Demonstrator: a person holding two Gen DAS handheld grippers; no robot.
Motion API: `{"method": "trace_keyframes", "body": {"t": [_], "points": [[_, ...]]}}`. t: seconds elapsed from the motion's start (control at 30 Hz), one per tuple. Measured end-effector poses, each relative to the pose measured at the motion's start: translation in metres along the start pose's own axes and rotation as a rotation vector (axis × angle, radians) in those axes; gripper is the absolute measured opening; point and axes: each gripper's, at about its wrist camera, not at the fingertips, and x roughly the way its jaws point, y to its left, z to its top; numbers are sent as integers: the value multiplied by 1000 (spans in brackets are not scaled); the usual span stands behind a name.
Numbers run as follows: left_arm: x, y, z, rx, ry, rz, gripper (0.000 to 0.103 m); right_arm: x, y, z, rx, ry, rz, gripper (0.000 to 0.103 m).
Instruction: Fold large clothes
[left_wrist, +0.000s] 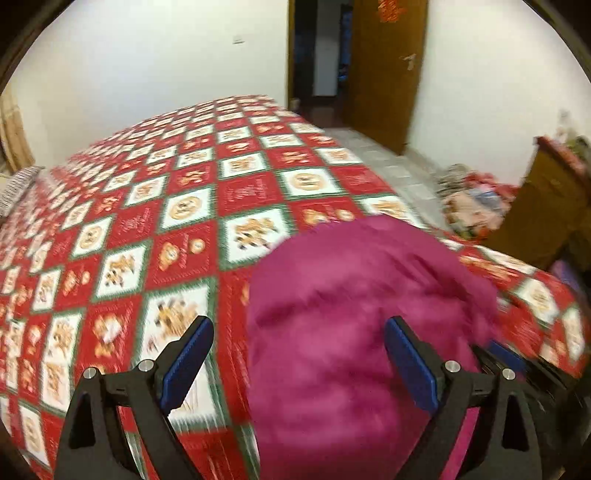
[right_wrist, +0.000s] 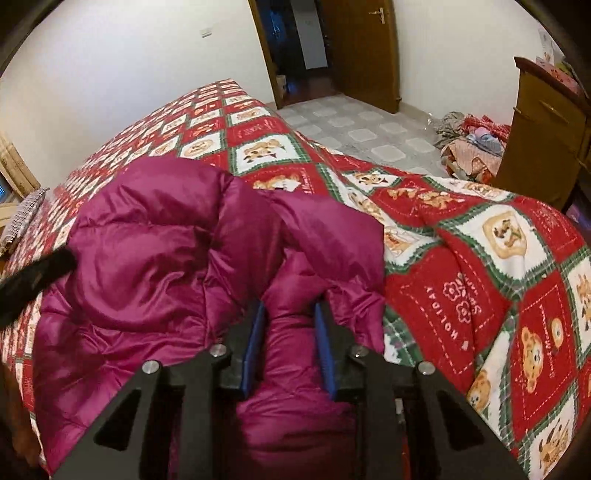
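A magenta puffer jacket (right_wrist: 147, 258) lies bunched on a bed with a red, white and green patchwork quilt (right_wrist: 461, 295). My right gripper (right_wrist: 290, 314) is shut on a fold of the jacket; the fabric fills the gap between its blue pads (right_wrist: 255, 332). In the blurred left wrist view the jacket (left_wrist: 351, 314) lies below my left gripper (left_wrist: 299, 320), which hangs open and wide above the jacket's left edge with nothing clamped. A dark, blurred part of the left gripper (right_wrist: 37, 277) shows at the left edge of the right wrist view.
The quilt (left_wrist: 166, 221) stretches far to the left and back. A tiled floor (right_wrist: 351, 125) lies beyond the bed, with a pile of clothes (right_wrist: 472, 144) beside a wooden cabinet (right_wrist: 543, 129). A wooden door (right_wrist: 362, 48) stands open in the white wall.
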Motion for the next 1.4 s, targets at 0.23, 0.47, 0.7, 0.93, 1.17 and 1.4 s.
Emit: {"method": "trace_keyframes", "body": {"t": [0.23,0.47,0.7,0.93,1.17,1.4], "points": [[55,-12,1,37,63,60,98,-1,3,-3,7,-9,-33,29],[63,-15,-2,39,84,59,100,2,4,0,11,-13,-50,29],[-4,-15,-21,127,40,5,100,-16,3,-5,11,-57,-55,31],[-62,-16,-66,194,-36,20,100,-98,22,-48,-26,-169,-42,38],[-71,-20,-103,220,-25,22,100,-91,30,-90,-10,-88,-49,39],[-87,-18,-120,229,-22,8,100,-85,26,-105,53,-83,-61,52]]}}
